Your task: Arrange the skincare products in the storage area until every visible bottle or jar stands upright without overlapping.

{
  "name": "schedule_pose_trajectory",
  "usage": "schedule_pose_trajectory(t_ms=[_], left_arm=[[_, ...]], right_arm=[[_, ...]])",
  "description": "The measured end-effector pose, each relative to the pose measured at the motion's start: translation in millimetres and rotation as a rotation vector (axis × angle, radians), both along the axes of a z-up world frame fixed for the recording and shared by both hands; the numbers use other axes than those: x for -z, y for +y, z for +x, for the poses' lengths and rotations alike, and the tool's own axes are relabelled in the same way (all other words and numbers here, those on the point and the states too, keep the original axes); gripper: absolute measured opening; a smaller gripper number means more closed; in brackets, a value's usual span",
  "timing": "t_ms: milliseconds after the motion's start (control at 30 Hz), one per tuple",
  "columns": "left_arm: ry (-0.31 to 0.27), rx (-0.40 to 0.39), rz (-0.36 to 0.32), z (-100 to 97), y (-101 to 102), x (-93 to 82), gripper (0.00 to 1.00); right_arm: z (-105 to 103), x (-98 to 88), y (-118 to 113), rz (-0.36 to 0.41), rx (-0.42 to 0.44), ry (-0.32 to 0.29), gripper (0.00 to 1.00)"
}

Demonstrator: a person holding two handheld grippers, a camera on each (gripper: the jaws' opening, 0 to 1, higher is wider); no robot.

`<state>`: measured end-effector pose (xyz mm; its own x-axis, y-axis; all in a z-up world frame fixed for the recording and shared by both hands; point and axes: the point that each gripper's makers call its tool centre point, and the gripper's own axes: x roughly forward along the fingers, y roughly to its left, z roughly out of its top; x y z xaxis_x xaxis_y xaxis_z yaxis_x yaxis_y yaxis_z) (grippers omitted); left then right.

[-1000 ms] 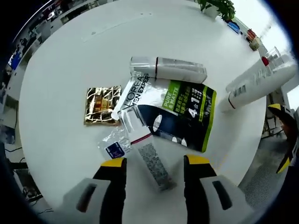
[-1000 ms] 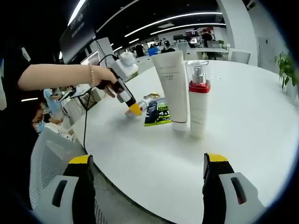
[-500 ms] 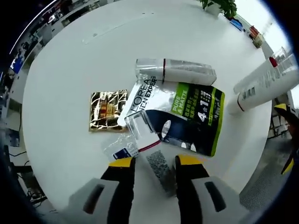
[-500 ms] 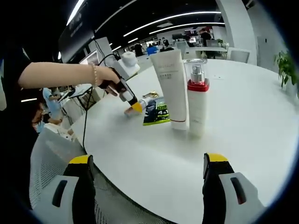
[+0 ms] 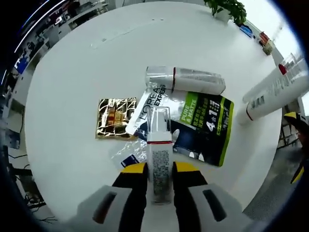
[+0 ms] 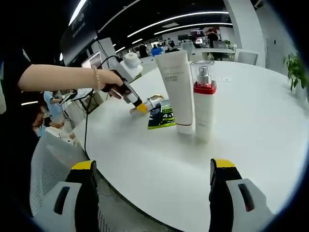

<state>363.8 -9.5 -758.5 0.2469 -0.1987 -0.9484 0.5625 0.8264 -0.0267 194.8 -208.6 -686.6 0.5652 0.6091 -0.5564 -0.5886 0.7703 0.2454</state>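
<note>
A clear-capped bottle (image 5: 160,157) is gripped by the left claw (image 5: 159,171), over a green packet (image 5: 193,126) on the white worktop (image 5: 72,87). Right claw (image 6: 154,166) is held spread w/ nothing in it; tube (image 6: 175,92) & pump bottle (image 6: 204,101) are stood upright nearby.

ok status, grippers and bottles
Left gripper shut on lying bottle. Right gripper open, idle. Second bottle down, beside sachet.

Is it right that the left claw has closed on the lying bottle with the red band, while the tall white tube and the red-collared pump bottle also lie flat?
Not quite. The left claw is closed on the lying bottle, but the right gripper view shows the white tube and the pump bottle standing upright on the table.
</note>
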Motion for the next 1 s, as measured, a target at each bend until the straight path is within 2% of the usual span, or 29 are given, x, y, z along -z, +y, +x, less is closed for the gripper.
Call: schedule_pose_trajectory(t_ms=[333,567,733,1000], left_arm=[[-0.01,-0.024,-0.035,10.9,2.5,2.2,0.2],[-0.02,-0.063,-0.131,7.5,-2.4,-6.0,0.2],[-0.031,-0.095,-0.224,2.1,-8.0,-16.1,0.2],[-0.056,-0.116,-0.272,-8.3,-7.3,-32.1,0.2]], right_arm=[[-0.2,-0.4,0.9,-0.001,-0.008,-0.004,0.96],[-0.7,-1.6,2.8,0.004,-0.015,-0.008,0.96],[-1.6,-2.0,4.9,0.008,-0.027,-0.009,0.96],[-2.7,-3.2,7.1,0.014,-0.039,-0.014,0.96]])
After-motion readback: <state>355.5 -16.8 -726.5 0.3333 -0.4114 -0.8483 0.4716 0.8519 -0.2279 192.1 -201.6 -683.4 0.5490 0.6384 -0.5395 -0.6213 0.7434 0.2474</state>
